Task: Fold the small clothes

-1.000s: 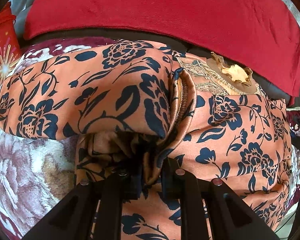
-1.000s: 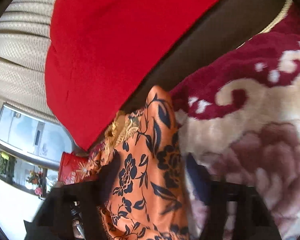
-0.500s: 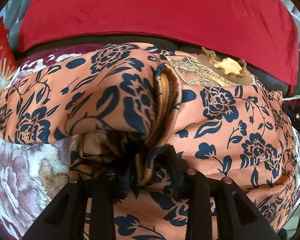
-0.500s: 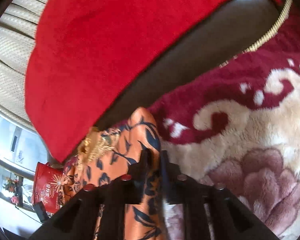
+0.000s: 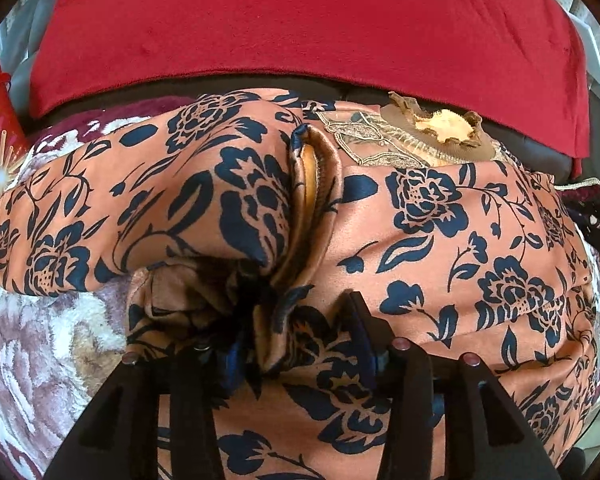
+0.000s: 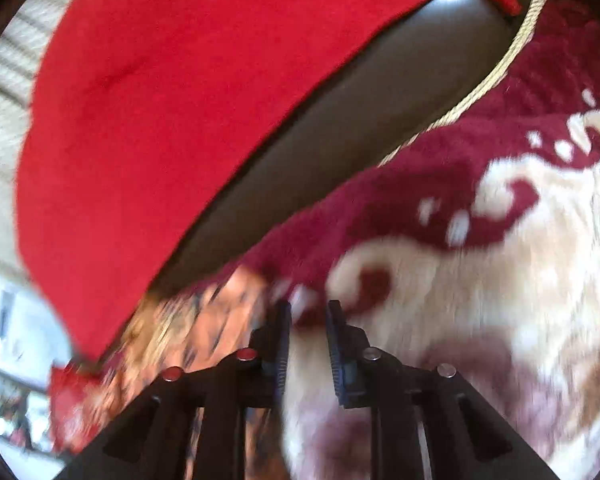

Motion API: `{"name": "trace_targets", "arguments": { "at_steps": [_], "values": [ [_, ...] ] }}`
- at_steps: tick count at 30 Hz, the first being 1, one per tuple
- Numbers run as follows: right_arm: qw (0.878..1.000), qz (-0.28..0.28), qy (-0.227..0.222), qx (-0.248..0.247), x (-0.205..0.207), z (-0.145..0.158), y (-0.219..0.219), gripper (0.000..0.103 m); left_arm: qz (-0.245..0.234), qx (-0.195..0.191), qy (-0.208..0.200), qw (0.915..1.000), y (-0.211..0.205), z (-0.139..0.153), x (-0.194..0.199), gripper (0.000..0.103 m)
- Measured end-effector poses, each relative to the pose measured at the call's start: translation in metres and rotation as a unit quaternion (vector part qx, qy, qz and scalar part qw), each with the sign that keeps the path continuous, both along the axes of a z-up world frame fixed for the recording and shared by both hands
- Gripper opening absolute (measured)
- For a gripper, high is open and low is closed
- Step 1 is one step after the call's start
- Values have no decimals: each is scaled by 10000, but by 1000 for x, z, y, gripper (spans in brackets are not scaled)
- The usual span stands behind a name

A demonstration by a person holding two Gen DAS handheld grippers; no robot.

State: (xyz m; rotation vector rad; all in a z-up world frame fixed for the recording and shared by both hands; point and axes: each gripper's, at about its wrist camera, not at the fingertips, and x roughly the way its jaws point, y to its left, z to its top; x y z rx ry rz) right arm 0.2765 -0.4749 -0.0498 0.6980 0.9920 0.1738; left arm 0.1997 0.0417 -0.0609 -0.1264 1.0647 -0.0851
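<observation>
The floral dress [image 5: 440,240] lies on the plush blanket [image 6: 480,260], below the red cushion [image 5: 300,20]. The left tongs [image 5: 296,336] are opening, a bunched fold loose between them. The right tongs [image 6: 308,316] are closing on nothing, beside the dress edge.

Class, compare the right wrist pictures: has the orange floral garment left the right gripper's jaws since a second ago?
Yes. The orange floral garment now lies left of the right gripper; only the floral blanket shows between its closing jaws.
</observation>
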Motion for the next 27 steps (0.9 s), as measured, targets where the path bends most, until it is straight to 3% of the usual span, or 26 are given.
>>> {"name": "trace_targets", "arguments": {
  "at_steps": [1,2,6,10,12,13,14,15,18,22,27],
  "values": [
    [9999,117,-5,-88,-10,4,4,70,5,-3,-10,10000,1,1,-2,48],
    [9996,230,-70,-177,-23,10,9,91,6,4,-23,10000,1,1,-3,48],
    [9946,855,-418,-412,-63,28,39,92,9,37,-31,10000,-1,2,-6,49],
    [9931,1050,-56,-515,-69,11,60,91,23,-26,16,10000,1,2,-7,49],
    [9935,1000,86,-543,-68,3,63,89,39,-40,25,10000,2,3,-8,49],
    [9930,989,143,-628,-63,0,65,80,34,-28,30,10000,1,3,-8,49],
    [9915,1048,282,-713,-59,-5,68,45,26,-16,33,10000,1,3,-8,49],
    [9892,1121,369,-871,-57,-8,72,23,21,-9,33,10000,1,3,-8,49],
    [9844,1161,257,-1297,-60,-2,78,17,-2,1,21,10000,0,2,-8,50],
    [9951,779,322,-523,-60,-18,54,16,-1,-46,-9,10000,1,3,-8,51],
    [9991,302,267,-110,-73,-15,40,26,72,-253,56,9996,8,7,-14,52]
  ]
}}
